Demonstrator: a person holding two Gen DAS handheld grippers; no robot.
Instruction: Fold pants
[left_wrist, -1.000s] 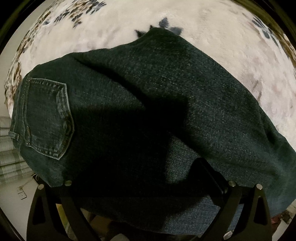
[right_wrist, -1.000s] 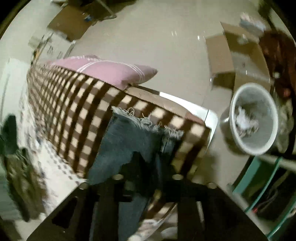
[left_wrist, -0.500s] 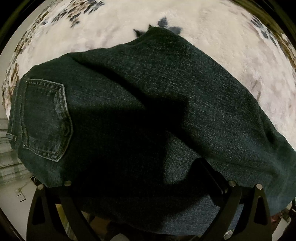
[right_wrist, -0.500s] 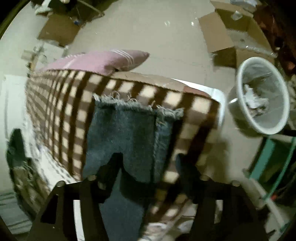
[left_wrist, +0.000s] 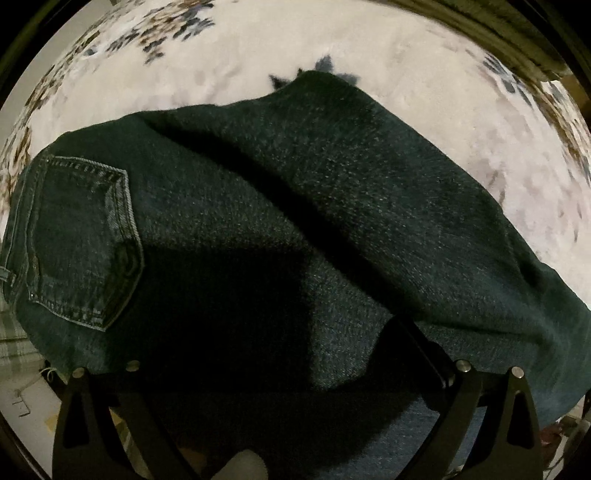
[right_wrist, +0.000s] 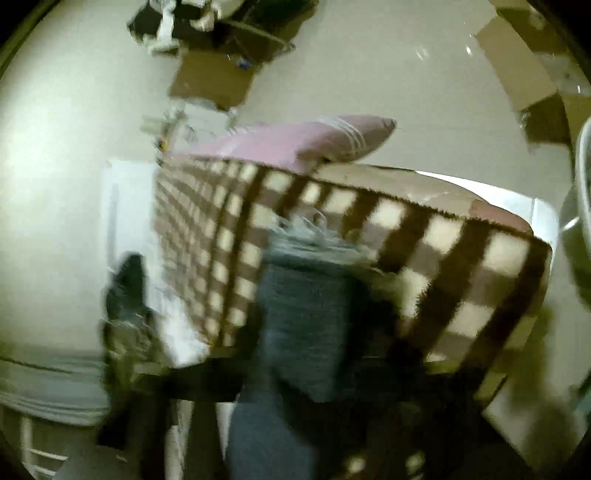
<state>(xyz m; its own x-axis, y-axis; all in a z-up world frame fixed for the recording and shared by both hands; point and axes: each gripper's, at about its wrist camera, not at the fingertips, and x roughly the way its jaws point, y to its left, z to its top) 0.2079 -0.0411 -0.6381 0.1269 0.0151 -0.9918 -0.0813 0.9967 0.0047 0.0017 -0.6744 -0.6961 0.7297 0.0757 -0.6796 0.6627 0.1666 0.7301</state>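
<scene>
**Jeans half-handled, first fold not yet made**

Denim everywhere under the left gripper (left_wrist: 295, 398), which points straight down on the jeans (left_wrist: 280, 221). The seat end, with its back pocket (left_wrist: 81, 243), lies on the pale floral blanket (left_wrist: 424, 74), and cloth bunches up over the fingers, hiding the tips, so I cannot tell whether that gripper is spread or pinching. Over on the right wrist view, blurred, the frayed hem (right_wrist: 314, 240) of a leg drapes on the brown checked blanket (right_wrist: 443, 251), a pink pillow (right_wrist: 306, 140) beyond. The right gripper (right_wrist: 317, 369) is closing, with the leg between its fingers, though the smear hides whether the pads bite yet. By my reckoning the fold is barely begun: the pants are stretched long, and the hem must yet be carried to the waist.
</scene>
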